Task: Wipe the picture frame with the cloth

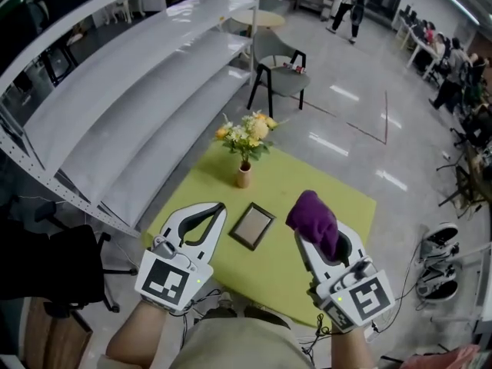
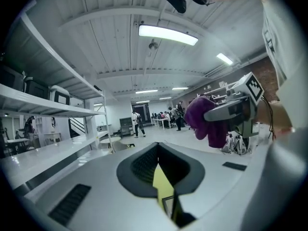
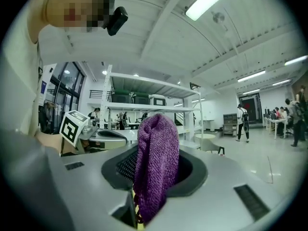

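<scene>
Gripping the cloth, the right claw hovers right of centre. The left claw, clenched on nothing, hovers left of centre. Between them the frame lies flat mid-worktop, away from every edge, with bare green to its right. A vase stands near, above it.

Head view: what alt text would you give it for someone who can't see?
From above, a person's right tool grips a bunched purple cloth above a green table, where a picture frame lies flat between the two tools. The left tool is shut and empty; a vase of flowers stands beyond the frame.
</scene>
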Demonstrator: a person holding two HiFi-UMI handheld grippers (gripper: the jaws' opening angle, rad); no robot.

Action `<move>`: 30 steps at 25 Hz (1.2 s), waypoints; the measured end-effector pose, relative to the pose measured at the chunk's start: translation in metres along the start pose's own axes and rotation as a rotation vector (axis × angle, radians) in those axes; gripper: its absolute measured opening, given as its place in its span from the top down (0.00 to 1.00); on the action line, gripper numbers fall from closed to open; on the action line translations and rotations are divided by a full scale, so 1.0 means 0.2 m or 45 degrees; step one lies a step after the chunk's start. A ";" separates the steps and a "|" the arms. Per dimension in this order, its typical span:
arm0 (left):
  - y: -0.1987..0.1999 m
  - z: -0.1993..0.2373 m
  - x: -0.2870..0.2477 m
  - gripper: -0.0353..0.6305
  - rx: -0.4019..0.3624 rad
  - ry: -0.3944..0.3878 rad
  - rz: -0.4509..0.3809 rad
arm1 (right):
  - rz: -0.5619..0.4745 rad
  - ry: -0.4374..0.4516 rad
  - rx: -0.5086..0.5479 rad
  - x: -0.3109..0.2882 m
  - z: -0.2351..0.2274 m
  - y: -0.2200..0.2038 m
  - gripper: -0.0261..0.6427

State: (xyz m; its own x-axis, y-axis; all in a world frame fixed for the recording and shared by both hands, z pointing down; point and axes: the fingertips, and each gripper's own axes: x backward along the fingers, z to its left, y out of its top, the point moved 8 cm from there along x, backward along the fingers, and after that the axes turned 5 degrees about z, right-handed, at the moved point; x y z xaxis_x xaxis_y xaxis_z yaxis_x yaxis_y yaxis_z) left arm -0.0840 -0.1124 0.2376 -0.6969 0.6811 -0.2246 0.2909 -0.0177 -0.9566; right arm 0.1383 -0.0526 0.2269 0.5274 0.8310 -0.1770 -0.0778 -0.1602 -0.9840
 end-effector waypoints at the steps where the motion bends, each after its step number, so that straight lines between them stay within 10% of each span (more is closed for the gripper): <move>1: 0.02 -0.01 0.02 0.94 -0.004 -0.003 -0.012 | -0.014 -0.004 0.013 0.02 0.01 0.02 0.77; 30: 0.03 -0.02 0.25 0.94 0.024 0.148 0.024 | 0.029 0.047 0.082 0.09 0.12 -0.03 0.78</move>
State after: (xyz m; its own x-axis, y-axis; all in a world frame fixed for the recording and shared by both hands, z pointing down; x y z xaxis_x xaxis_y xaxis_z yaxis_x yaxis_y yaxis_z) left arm -0.1142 -0.0763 0.2207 -0.6107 0.7607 -0.2202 0.2898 -0.0441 -0.9561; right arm 0.1280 -0.0240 0.2286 0.5559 0.8069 -0.1996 -0.1434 -0.1434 -0.9792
